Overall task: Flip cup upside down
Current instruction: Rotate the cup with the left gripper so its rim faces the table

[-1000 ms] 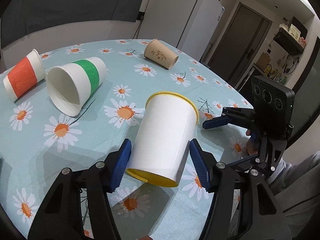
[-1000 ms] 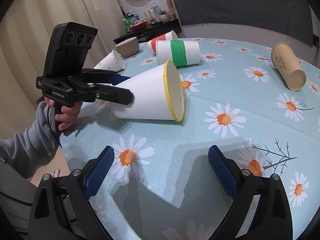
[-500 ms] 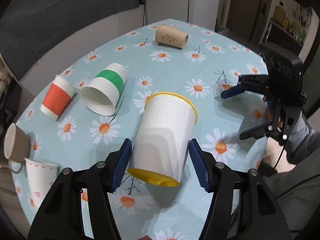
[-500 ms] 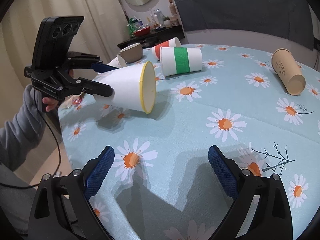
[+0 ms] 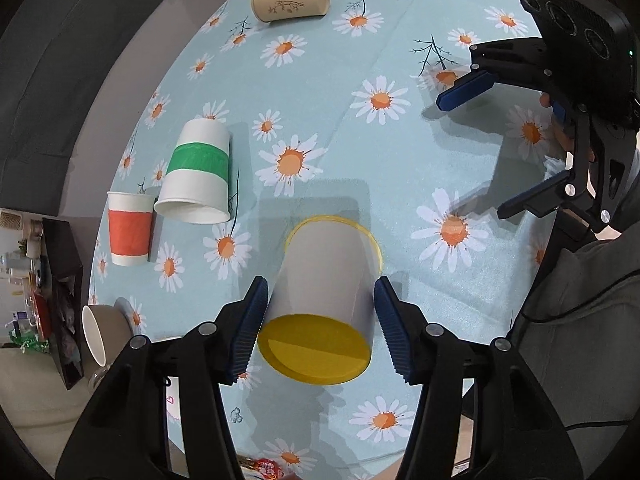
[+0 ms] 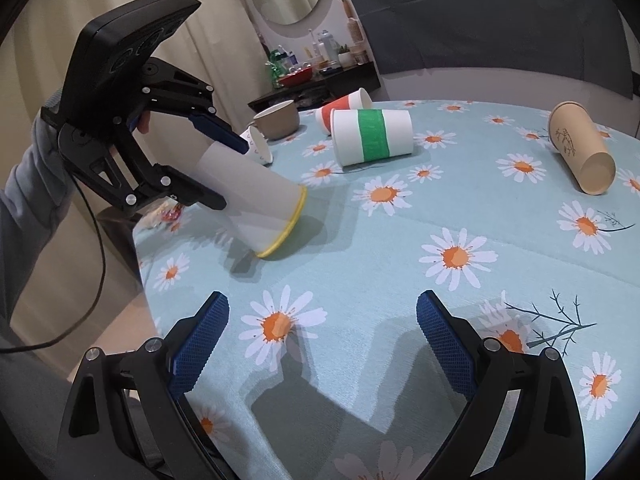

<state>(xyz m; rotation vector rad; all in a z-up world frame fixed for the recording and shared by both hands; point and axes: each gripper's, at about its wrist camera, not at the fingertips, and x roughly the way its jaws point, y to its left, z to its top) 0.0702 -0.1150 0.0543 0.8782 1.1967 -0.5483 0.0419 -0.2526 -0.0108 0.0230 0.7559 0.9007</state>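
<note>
My left gripper is shut on a white paper cup with a yellow rim and yellow base. The cup is tilted mouth-down, its yellow rim touching or just above the daisy tablecloth; the base faces my left camera. In the right wrist view the same cup slants down to the cloth near the table's left edge, held by the left gripper. My right gripper is open and empty, low over the cloth in front; it also shows in the left wrist view.
A white cup with a green band, an orange-sleeved cup and a tan cup lie on their sides. A brown mug sits by the left edge. A small heart-print cup lies behind the held cup.
My left gripper has tipped the yellow-rimmed cup from lying sideways to mouth-down and lowered it toward the cloth. The right gripper has stayed in place, open.
</note>
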